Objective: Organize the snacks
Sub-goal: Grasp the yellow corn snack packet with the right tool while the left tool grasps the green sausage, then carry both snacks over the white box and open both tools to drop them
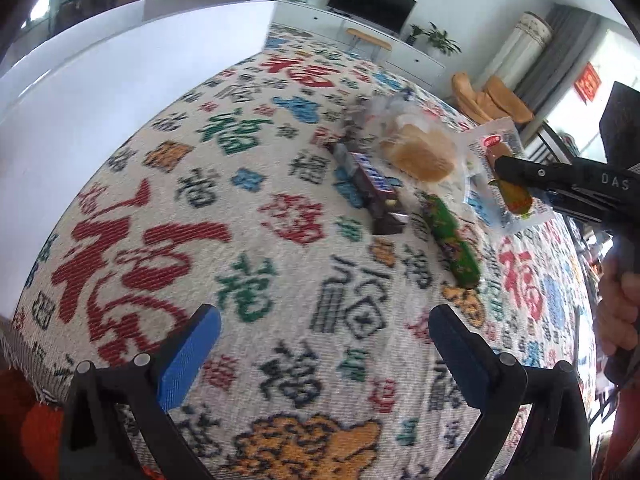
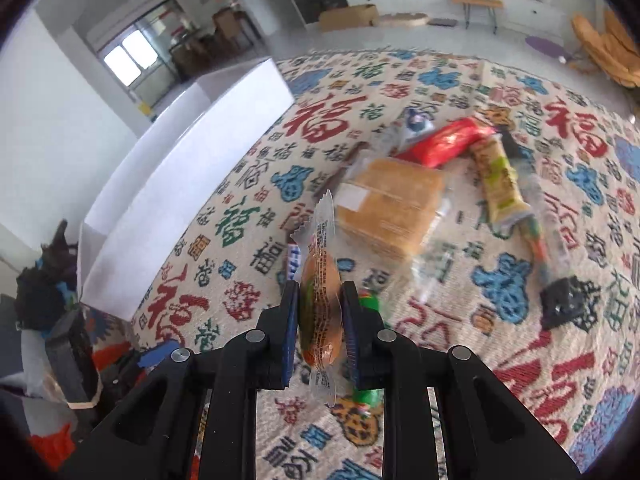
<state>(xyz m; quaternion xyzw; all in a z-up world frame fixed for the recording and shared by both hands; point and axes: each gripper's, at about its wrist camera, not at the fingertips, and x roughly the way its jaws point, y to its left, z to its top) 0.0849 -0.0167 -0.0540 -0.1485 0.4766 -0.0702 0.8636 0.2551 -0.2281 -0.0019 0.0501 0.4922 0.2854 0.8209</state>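
Gripping a clear-wrapped sausage snack (image 2: pixel 321 312) between its blue pads, your right gripper (image 2: pixel 320 320) is clenched on the packet, which stands upright between the fingers above the patterned tablecloth (image 2: pixel 520 360). Your left gripper (image 1: pixel 324 344) hangs spread wide over the cloth with nothing between its fingers (image 1: pixel 192 356). Just beyond the held snack, a green wrapped bar (image 1: pixel 452 240) lies on the cloth, with a dark chocolate bar (image 1: pixel 372 188) beside it. Farther on sits a bagged bread slice (image 2: pixel 388 204), touching a red packet (image 2: pixel 444 142) behind it and near a yellow-green wrapped stick (image 2: pixel 500 180) to its right. A thin striped candy stick (image 2: pixel 540 248) runs toward a small black block (image 2: pixel 564 300) on the cloth. To your left, a white box (image 2: pixel 192 172) rests on the table's far-left side, well apart from the snack pile
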